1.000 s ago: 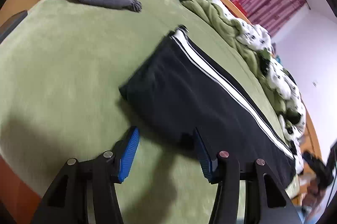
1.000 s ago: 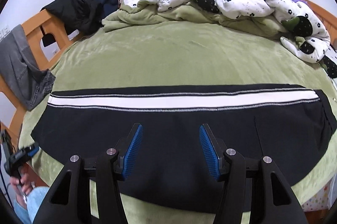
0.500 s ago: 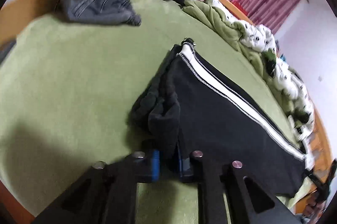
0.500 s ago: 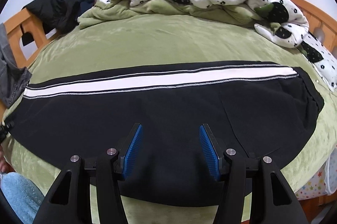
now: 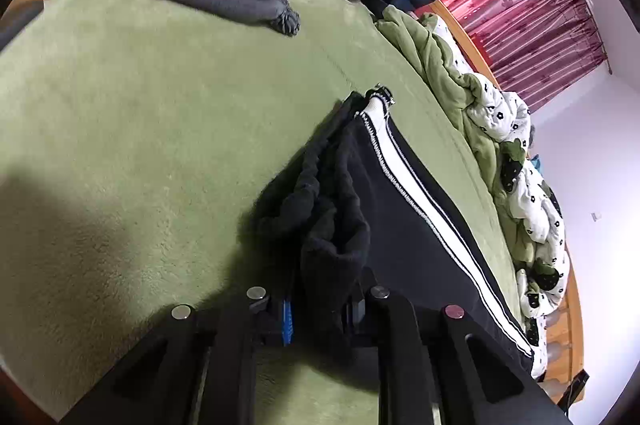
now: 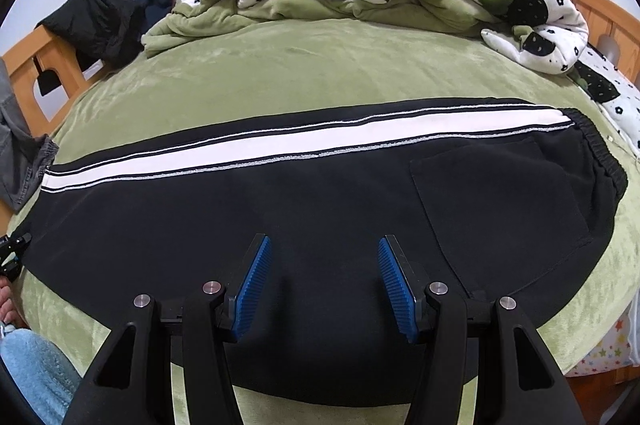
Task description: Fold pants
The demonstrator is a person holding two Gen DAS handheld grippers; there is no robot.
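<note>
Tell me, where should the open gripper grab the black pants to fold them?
Probably the waistband end of the black pants, coming down from above at the near corner. That elastic edge is thick and bunched, so the pads can pinch it; the flat middle under the right gripper offers no edge. The left gripper is closing on the bunched cuff at the other end.

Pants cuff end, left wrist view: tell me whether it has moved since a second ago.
Yes. The cuff end, earlier flat on the green bedspread, is now bunched and lifted off it, pinched in the closing left tool.
</note>
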